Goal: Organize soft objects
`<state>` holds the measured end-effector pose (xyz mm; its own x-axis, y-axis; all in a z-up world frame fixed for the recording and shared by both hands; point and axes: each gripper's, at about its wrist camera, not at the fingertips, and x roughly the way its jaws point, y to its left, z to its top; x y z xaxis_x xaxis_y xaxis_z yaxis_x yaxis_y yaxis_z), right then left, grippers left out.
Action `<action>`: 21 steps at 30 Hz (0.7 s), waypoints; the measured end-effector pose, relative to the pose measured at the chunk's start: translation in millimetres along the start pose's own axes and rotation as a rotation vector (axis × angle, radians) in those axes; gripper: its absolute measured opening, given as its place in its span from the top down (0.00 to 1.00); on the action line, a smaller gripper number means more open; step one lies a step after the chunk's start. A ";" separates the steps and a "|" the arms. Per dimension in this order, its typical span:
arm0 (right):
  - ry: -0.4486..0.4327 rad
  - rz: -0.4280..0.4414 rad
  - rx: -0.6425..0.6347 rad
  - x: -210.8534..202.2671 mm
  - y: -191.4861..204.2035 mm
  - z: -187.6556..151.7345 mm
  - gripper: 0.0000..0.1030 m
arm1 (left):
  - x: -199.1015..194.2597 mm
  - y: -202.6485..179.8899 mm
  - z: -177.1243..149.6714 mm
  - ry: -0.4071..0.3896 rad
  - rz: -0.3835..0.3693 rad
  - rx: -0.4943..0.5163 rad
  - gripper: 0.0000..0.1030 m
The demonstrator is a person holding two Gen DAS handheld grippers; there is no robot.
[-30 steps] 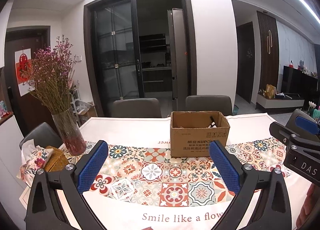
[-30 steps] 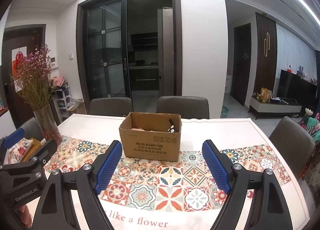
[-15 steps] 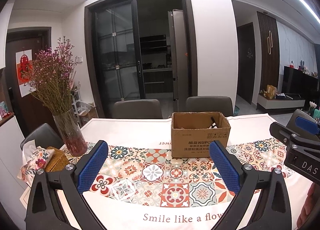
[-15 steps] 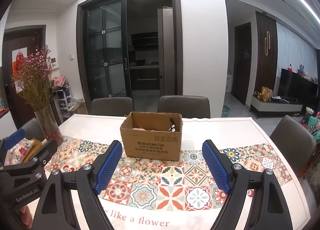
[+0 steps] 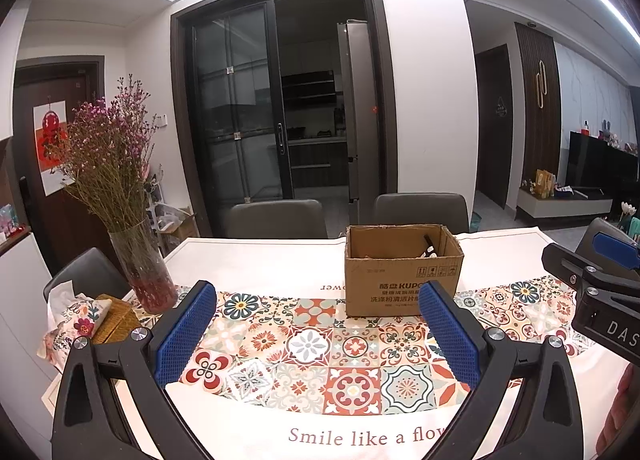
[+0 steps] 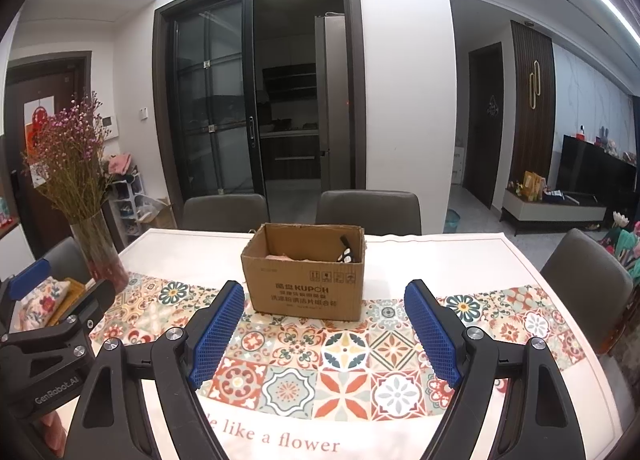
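White tablecloth with a band of colourful patterned tiles [image 5: 312, 348] covers the dining table in front of me. My left gripper [image 5: 316, 328] has its two blue-padded fingers [image 5: 186, 334] spread wide, holding nothing and touching nothing. My right gripper [image 6: 324, 330] is spread wide in the same way, also with nothing between its fingers. One brown cardboard box with open top [image 6: 306, 288] stands on the cloth beyond both grippers; inside it I see something pinkish [image 6: 280, 257] and a dark object [image 6: 346, 250]. One glass vase with purple dried flowers [image 5: 140, 264] stands at the left, near one floral fabric bundle [image 5: 78, 320]. Two grey chairs [image 6: 224, 212] stand behind the table.
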<state>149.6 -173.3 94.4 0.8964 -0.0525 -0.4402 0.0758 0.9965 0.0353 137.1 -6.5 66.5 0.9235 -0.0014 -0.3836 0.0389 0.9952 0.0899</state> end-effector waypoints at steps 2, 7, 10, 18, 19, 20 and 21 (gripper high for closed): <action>0.001 0.002 0.000 -0.1 -0.6 0.0 0.19 | -0.4 0.3 -0.3 0.001 0.001 -0.001 0.00; 0.000 -0.001 -0.002 0.2 -1.8 0.0 0.19 | 0.7 0.4 -0.2 0.001 0.000 0.001 0.00; -0.001 -0.001 0.001 0.2 -2.6 0.6 0.19 | 0.7 0.5 -0.6 0.002 -0.002 0.002 0.00; -0.005 -0.002 -0.001 0.1 -2.8 0.6 0.19 | 1.5 0.7 -0.9 0.003 -0.002 0.003 0.00; -0.004 -0.003 0.000 0.5 -2.8 0.8 0.19 | 1.5 1.0 -1.2 0.004 -0.002 0.003 0.00; -0.003 -0.003 0.000 0.8 -2.9 0.6 0.19 | 1.3 1.0 -1.3 0.004 -0.003 0.003 0.00; -0.003 -0.002 -0.001 1.2 -2.9 0.7 0.19 | 1.4 1.2 -1.2 0.004 -0.003 0.003 0.00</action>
<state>150.8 -176.3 94.4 0.8974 -0.0546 -0.4378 0.0771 0.9965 0.0338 138.0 -5.2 65.0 0.9220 -0.0042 -0.3872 0.0429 0.9949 0.0914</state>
